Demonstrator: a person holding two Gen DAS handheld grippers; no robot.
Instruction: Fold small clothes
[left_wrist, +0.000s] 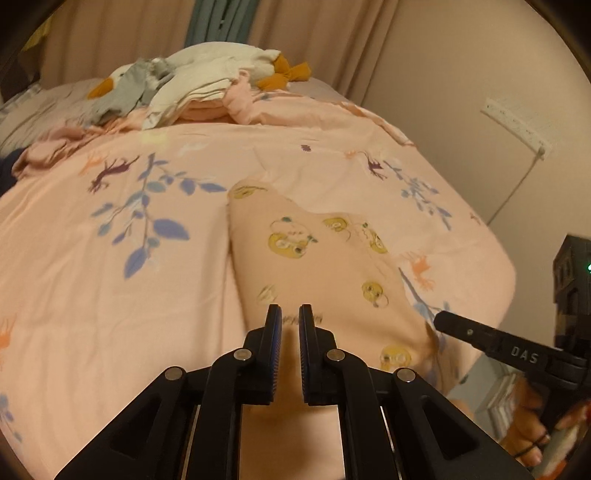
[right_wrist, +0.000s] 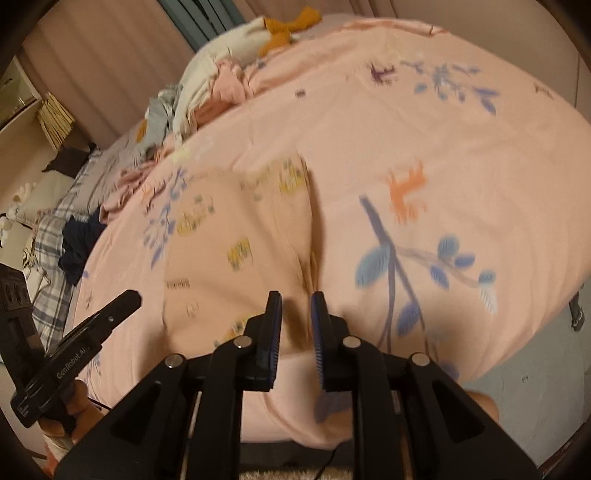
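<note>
Left wrist: left gripper (left_wrist: 290, 314) jaws clamp pink garment (left_wrist: 317, 266); right gripper (right_wrist: 296, 301) jaws parted beside its edge.

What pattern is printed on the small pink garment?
Yellow cartoon bears on the pink garment, clearest in the left wrist view.

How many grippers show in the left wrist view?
2. The left gripper sits at bottom centre, its fingers over the pink printed garment. The right gripper pokes in at the right edge, only partly in frame.
</note>
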